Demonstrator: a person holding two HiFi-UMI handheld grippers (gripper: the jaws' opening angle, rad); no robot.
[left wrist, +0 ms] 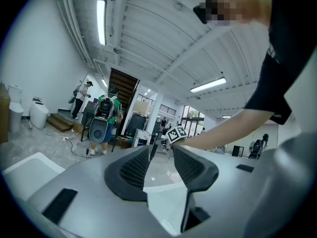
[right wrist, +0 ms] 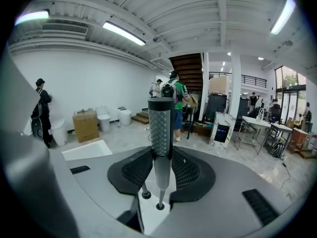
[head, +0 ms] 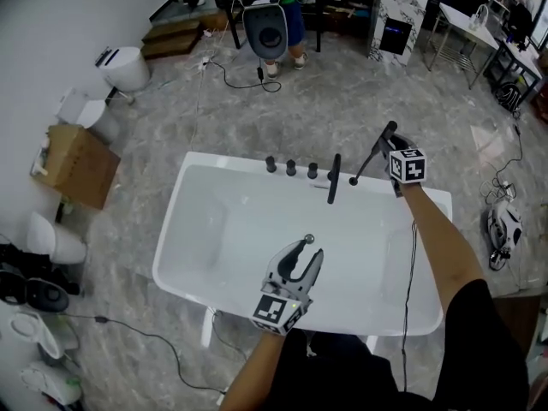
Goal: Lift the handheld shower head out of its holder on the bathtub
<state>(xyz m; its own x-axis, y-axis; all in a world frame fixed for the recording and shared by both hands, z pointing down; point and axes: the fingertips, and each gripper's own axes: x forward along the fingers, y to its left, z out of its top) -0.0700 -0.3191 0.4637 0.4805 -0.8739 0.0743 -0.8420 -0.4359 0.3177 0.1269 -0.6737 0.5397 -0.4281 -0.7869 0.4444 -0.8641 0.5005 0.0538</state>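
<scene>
Left tongs (head: 306,251): held over the middle of the bathtub (head: 171,247), with the jaws partly apart and nothing between them. No part in the grasp is taken by this side, and it is well apart from the far rim.

Far rim of the tub: 3 knobs (head: 291,168) are noted in a row, then the spout (head: 333,180) just to their right, then the holder (head: 353,181) at the right end.

Shower head (head: 384,137): found above and to the right of the holder, raised off the rim. Its long axis is seen upright in the right gripper view, with the perforated face turned to the camera. A thin stem or hose is seen running from its lower end down into the holder; which of the 2 it is cannot be told.

Right tongs (right wrist: 160,155): closed on the shower head, 1 pad pressed to each side just below the perforated part. The holder lies below the grip, so it is judged that the coming move must follow the long axis straight up until the lower end is drawn clear
</scene>
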